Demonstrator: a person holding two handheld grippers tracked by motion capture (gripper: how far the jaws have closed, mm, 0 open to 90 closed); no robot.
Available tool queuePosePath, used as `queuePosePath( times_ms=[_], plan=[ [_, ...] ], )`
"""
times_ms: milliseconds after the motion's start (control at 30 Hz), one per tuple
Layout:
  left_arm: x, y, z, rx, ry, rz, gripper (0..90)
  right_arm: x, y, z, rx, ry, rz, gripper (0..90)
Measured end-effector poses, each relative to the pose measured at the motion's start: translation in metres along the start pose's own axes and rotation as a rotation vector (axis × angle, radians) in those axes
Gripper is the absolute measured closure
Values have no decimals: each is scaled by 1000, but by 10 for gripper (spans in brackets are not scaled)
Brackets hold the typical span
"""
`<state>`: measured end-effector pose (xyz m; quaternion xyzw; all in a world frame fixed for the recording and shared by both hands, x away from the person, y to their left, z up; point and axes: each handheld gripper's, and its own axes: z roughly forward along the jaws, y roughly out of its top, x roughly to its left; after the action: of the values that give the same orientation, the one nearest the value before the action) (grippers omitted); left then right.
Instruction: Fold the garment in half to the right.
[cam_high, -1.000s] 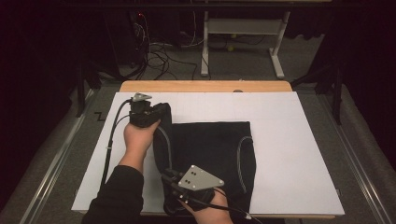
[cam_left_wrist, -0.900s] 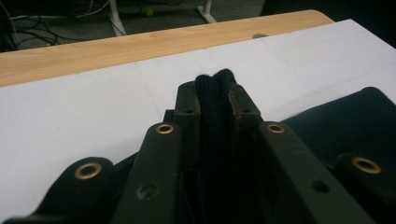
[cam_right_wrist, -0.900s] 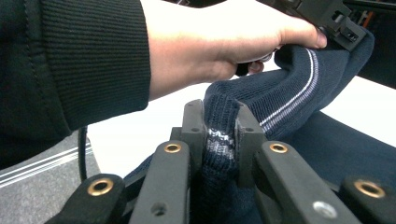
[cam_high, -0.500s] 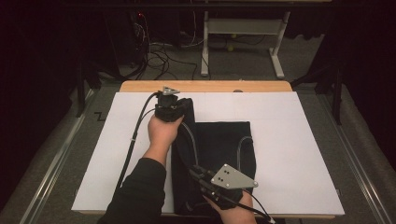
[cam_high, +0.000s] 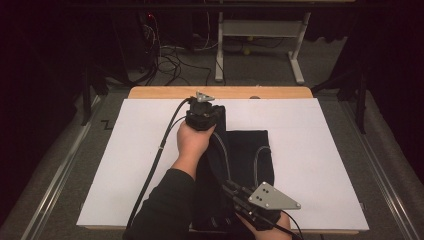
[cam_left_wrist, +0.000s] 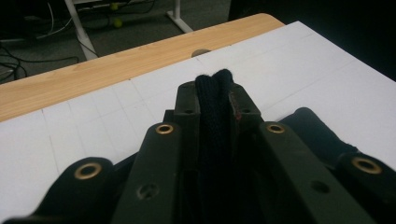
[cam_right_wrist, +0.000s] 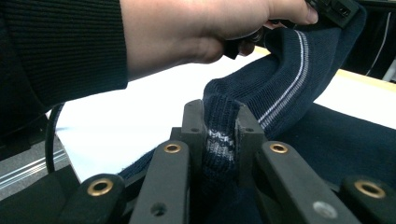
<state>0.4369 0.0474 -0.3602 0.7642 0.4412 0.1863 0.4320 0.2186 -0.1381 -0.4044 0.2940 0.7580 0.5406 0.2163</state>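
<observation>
A dark navy knitted garment (cam_high: 250, 155) with thin pale stripes lies on the white board (cam_high: 310, 150). My left gripper (cam_high: 202, 107) is at the far side of the board, shut on a fold of the garment (cam_left_wrist: 214, 107) pinched between its jaws. My right gripper (cam_high: 231, 189) is at the near edge, shut on another fold of the garment (cam_right_wrist: 218, 135) with a pale stripe across it. The cloth (cam_right_wrist: 289, 65) stretches up from the right gripper toward the left hand (cam_right_wrist: 205, 28).
The white board rests on a wooden table (cam_high: 165, 93) whose edge shows at the far side. Beyond it stand a metal frame (cam_high: 260, 30) and loose cables (cam_high: 170, 55) on the floor. Bare board lies left and right of the garment.
Both hands have moved to the right across the board, drawing the garment's left side over toward the middle. Each grip has stayed the same.
</observation>
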Motion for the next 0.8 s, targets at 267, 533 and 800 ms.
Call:
queuePosePath(
  times_ms=[267,533,800],
  plan=[
    [-16,6,13,23,-8,23,741,-11,-8,-11,6,-22,15,790],
    [-38,4,39,96,6,51,741,-23,-28,-23,46,-58,36,789],
    [-58,-5,66,159,5,54,734,-25,-48,-26,103,-75,35,782]
  ],
)
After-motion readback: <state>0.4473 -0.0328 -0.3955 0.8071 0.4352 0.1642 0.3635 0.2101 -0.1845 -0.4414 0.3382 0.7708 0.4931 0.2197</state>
